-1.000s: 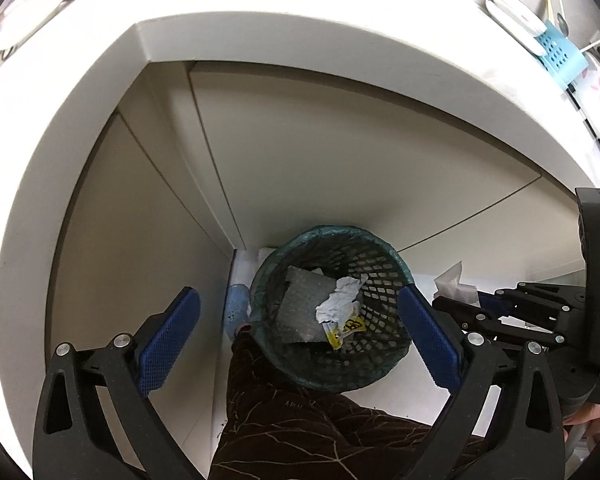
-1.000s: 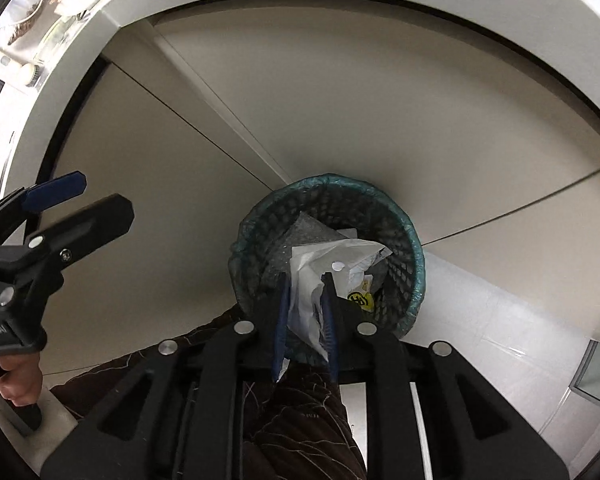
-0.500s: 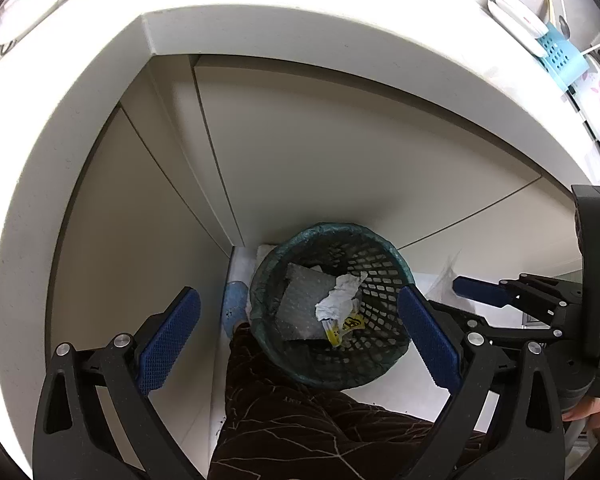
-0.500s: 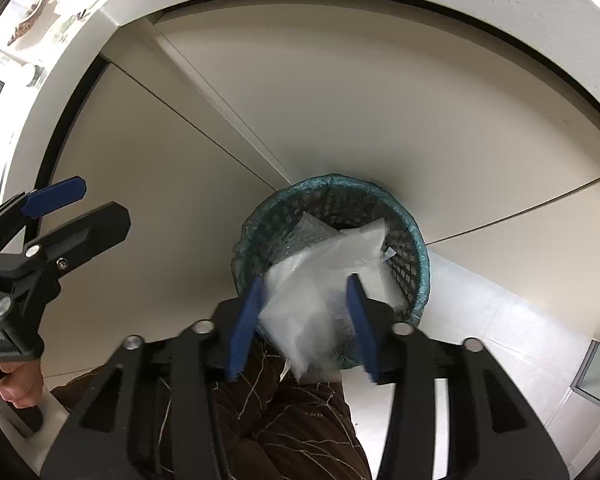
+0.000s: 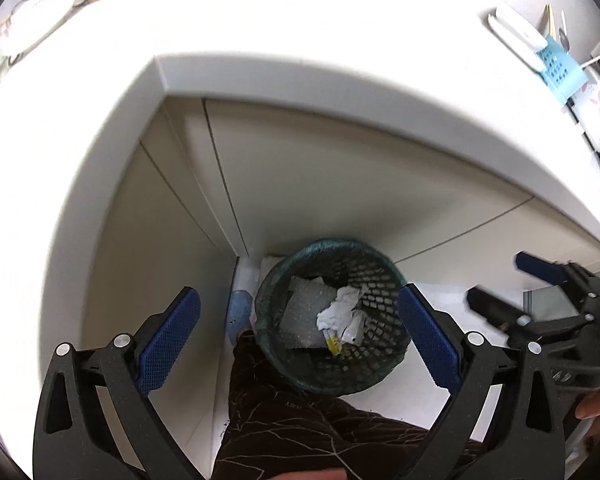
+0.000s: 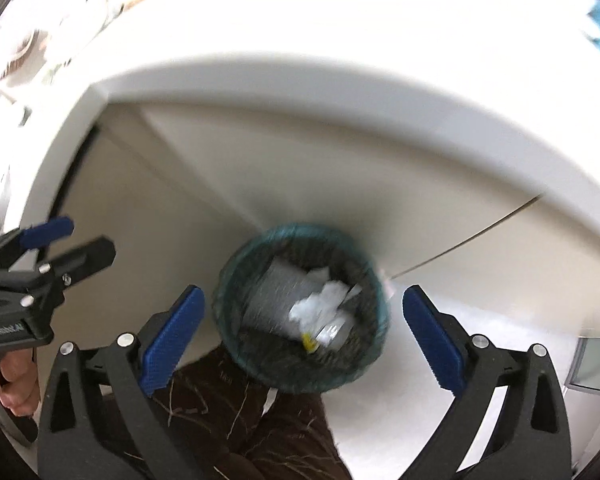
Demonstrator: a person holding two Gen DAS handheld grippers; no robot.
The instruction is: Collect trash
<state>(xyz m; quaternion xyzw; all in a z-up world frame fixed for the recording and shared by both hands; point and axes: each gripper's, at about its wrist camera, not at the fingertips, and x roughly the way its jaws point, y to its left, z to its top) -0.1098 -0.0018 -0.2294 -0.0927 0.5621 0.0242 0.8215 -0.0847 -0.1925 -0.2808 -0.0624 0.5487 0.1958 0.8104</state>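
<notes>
A dark green mesh waste basket (image 5: 376, 280) stands on the floor against white cabinets; it also shows in the right wrist view (image 6: 364, 276). Inside lie a bubble-wrap sheet (image 5: 306, 312), crumpled white paper (image 5: 338, 314) and a clear plastic bag (image 6: 332, 328) with a yellow spot. My left gripper (image 5: 298, 338) is open and empty above the basket. My right gripper (image 6: 304, 334) is open and empty above it too. The right gripper also shows at the right edge of the left wrist view (image 5: 512, 284).
A white countertop (image 5: 340, 32) curves above the cabinet doors (image 5: 340, 184). A blue utensil caddy (image 5: 560, 72) stands at its far right. A person's brown trouser leg (image 5: 300, 420) is just in front of the basket. A blue bottle (image 5: 238, 312) lies left of the basket.
My right gripper opened and let go of the clear plastic bag, which dropped into the basket. Both grippers rose away from the basket, which looks smaller now.
</notes>
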